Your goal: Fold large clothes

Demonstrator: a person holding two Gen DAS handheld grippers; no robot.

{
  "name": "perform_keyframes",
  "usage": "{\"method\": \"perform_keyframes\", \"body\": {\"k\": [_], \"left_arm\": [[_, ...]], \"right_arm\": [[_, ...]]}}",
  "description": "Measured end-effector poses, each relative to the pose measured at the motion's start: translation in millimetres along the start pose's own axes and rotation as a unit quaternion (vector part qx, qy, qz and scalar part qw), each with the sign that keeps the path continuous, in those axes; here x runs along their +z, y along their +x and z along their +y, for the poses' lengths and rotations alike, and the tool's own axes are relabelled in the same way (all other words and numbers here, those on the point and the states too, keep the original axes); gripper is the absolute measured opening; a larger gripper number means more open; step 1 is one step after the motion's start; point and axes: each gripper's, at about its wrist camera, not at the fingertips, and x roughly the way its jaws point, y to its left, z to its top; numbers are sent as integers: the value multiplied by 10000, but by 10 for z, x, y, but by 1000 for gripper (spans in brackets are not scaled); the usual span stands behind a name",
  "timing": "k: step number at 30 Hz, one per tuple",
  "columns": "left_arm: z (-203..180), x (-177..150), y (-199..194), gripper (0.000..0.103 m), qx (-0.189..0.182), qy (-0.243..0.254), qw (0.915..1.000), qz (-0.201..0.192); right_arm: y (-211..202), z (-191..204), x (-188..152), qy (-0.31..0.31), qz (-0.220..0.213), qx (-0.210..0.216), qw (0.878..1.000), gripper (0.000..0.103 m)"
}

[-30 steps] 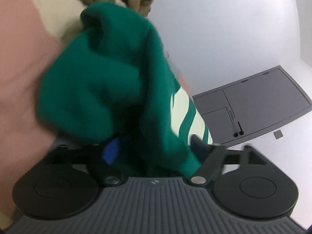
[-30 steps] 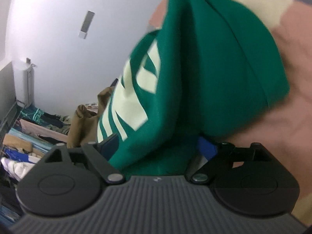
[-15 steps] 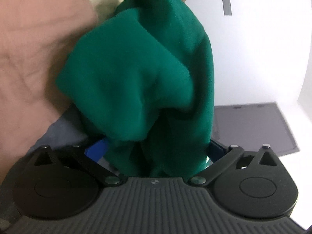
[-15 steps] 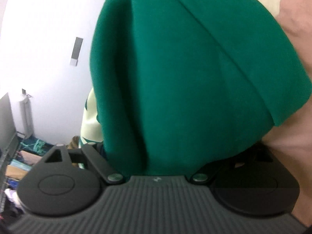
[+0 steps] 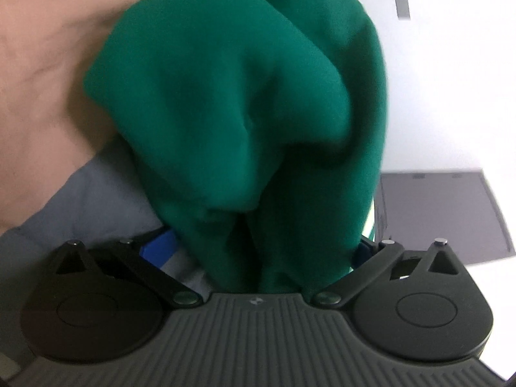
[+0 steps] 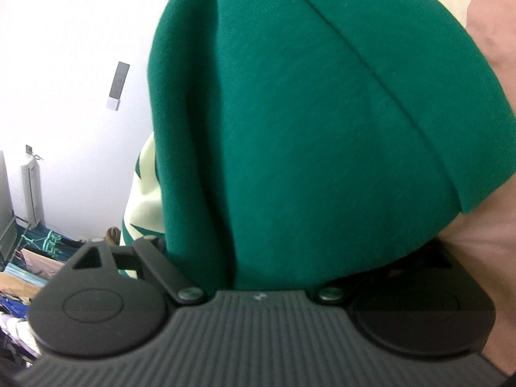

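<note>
We hold a big green sweatshirt (image 5: 245, 103) up in the air with both grippers, so the folding looks like it has only just begun. We see no neat fold yet. The cloth hangs in soft lumps, and we think it must be spread flat on the pink blanket (image 5: 42, 74) before any real folding can be done.

Our left gripper (image 5: 258, 251) is pinching the sweatshirt. The green cloth is bunched between the two fingers and fills the gap. A blue pad (image 5: 159, 245) on the left finger peeks out beside the cloth. The rest of the sweatshirt puffs up in front of the fingers and leans to their left side, over the pink blanket and a grey cloth (image 5: 96, 200).

Our right gripper (image 6: 258, 277) has cloth between its fingers too, so it seems to be pinching as well, but the sweatshirt (image 6: 306, 113) covers its fingertips. A hem runs across the cloth in front of the fingers. Pale letters (image 6: 145, 190) show past the left finger. A heap of other clothes (image 6: 25, 258) lies far off on that same side.
</note>
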Motion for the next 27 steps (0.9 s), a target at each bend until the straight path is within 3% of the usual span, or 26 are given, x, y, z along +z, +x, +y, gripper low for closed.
{"method": "perform_keyframes", "body": {"k": [5, 13, 16, 21, 27], "left_arm": [[7, 1, 90, 103, -152, -93, 9998, -118], [-118, 267, 1, 103, -1195, 314, 9923, -118], [-131, 233, 59, 103, -1047, 518, 9930, -158], [-32, 153, 180, 103, -341, 154, 9992, -161], [12, 105, 208, 103, -165, -72, 9993, -341]], "right_arm": [[5, -27, -38, -48, -28, -12, 10000, 93], [-26, -11, -64, -160, -41, -50, 9999, 91], [-33, -8, -70, -180, -42, -45, 9998, 91], [-54, -21, -83, -246, -46, -62, 9997, 91], [-50, 17, -91, -262, -74, -85, 9996, 91]]}}
